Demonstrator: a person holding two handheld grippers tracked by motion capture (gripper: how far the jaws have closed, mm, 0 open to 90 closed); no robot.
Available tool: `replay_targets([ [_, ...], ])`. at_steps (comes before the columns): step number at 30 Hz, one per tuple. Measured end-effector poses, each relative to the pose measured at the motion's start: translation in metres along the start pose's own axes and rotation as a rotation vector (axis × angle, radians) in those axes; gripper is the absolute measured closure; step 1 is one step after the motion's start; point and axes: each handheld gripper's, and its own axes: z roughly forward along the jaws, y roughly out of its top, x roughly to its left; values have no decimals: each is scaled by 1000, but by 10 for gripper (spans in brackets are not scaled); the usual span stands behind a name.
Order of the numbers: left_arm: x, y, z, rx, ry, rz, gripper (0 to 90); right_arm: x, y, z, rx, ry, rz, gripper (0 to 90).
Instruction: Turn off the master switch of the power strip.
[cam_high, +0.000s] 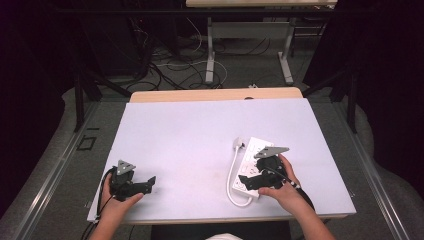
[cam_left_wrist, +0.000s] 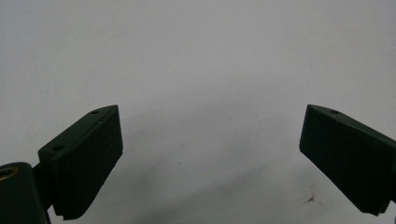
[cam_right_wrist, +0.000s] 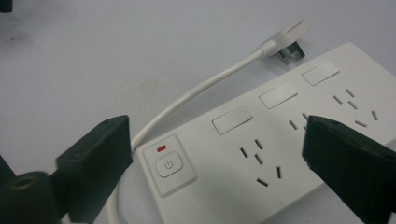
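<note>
The right gripper (cam_right_wrist: 212, 158) is hovering with jaws spread wide over the white power strip (cam_right_wrist: 280, 140), whose power button (cam_right_wrist: 169, 164) is lying between them. The left gripper (cam_left_wrist: 210, 158) is gaping empty above the bare white table (cam_left_wrist: 196, 56), well apart.

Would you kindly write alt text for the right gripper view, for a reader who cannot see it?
A white power strip lies on a pale table, seen between the right gripper's two open black jaws. Its power button sits under a small red mark, beside rows of sockets. Its white cord curves away to an unplugged plug on the table.
</note>
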Motion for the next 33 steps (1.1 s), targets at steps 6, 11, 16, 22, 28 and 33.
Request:
replay_targets([
  [6, -1, 0, 0, -6, 0, -9, 62, -7, -1, -4, -12, -38, 6, 0],
  [11, 0, 0, -1, 2, -9, -19, 62, -15, -3, -7, -7, -80, 29, 0],
  [16, 1, 0, -1, -4, -1, -16, 62, -27, -6, -11, -30, -112, 55, 0],
  [22, 1, 0, -1, -2, 0, -21, 60, -40, -8, -15, -45, -142, 73, 0],
  [28, 0, 0, -1, -22, 14, -44, 40, -51, -11, -19, -56, -166, 93, 0],
  [33, 2, 1, -3, -14, 17, -36, 16, -56, -13, -21, -61, -182, 110, 0],
])
